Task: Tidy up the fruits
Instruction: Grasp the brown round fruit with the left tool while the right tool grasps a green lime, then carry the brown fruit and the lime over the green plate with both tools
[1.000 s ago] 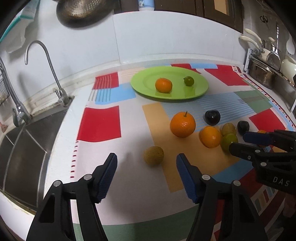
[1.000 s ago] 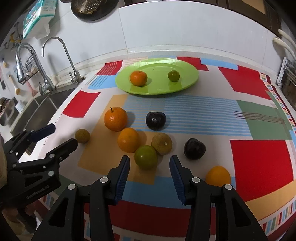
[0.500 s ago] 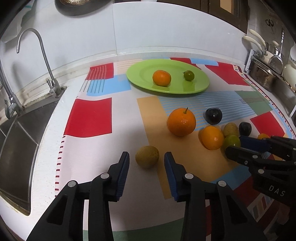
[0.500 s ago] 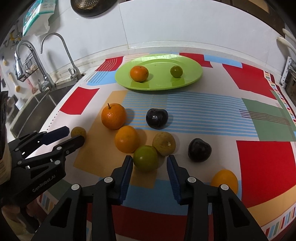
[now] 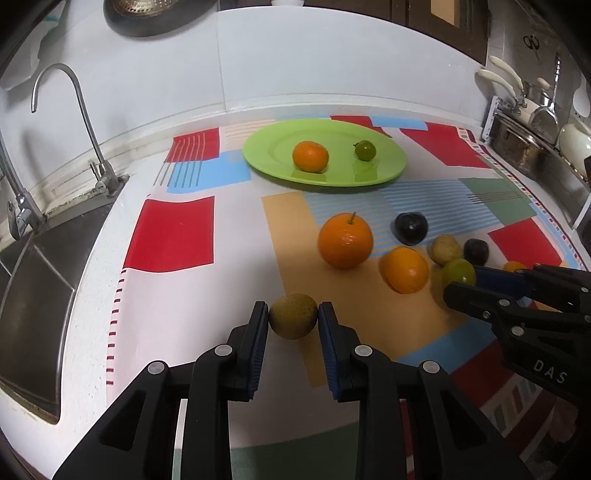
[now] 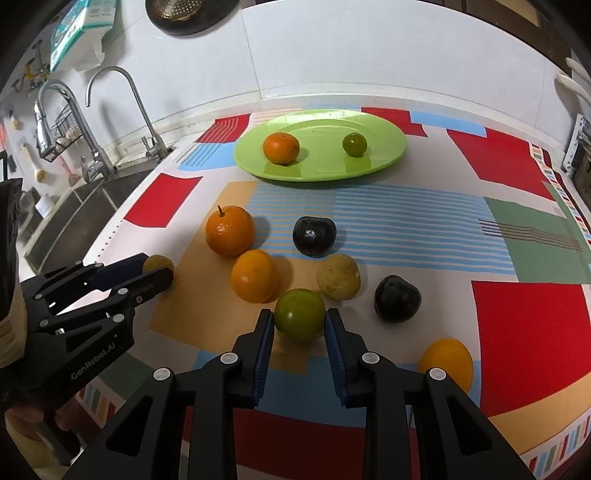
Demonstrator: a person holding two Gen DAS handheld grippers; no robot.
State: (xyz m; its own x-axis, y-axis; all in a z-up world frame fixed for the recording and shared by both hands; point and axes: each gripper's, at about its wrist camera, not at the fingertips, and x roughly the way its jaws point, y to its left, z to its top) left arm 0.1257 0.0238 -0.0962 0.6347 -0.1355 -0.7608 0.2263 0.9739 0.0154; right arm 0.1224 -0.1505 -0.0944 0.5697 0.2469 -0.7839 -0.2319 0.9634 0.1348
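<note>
My left gripper (image 5: 293, 320) is shut on a small brownish-yellow fruit (image 5: 293, 315) that rests on the patterned cloth. My right gripper (image 6: 300, 322) is shut on a green fruit (image 6: 300, 314), also down on the cloth. A light green plate (image 6: 384, 155) at the back holds a small orange (image 6: 281, 147) and a little green fruit (image 6: 354, 144). Loose on the cloth lie a stemmed orange (image 6: 229, 230), a second orange (image 6: 253, 275), two dark plums (image 6: 314, 236) (image 6: 397, 298), a yellowish fruit (image 6: 338, 276) and an orange-yellow fruit (image 6: 446, 363).
A steel sink (image 5: 33, 273) with taps (image 5: 66, 96) lies to the left past the counter edge. Pots and utensils (image 5: 532, 144) stand at the far right. A white tiled wall (image 6: 332, 55) backs the counter. A colander (image 5: 155, 14) hangs on it.
Both grippers' jaws closed in: the left onto the brownish-yellow fruit, the right onto the green fruit. The left gripper also edged forward up to its fruit.
</note>
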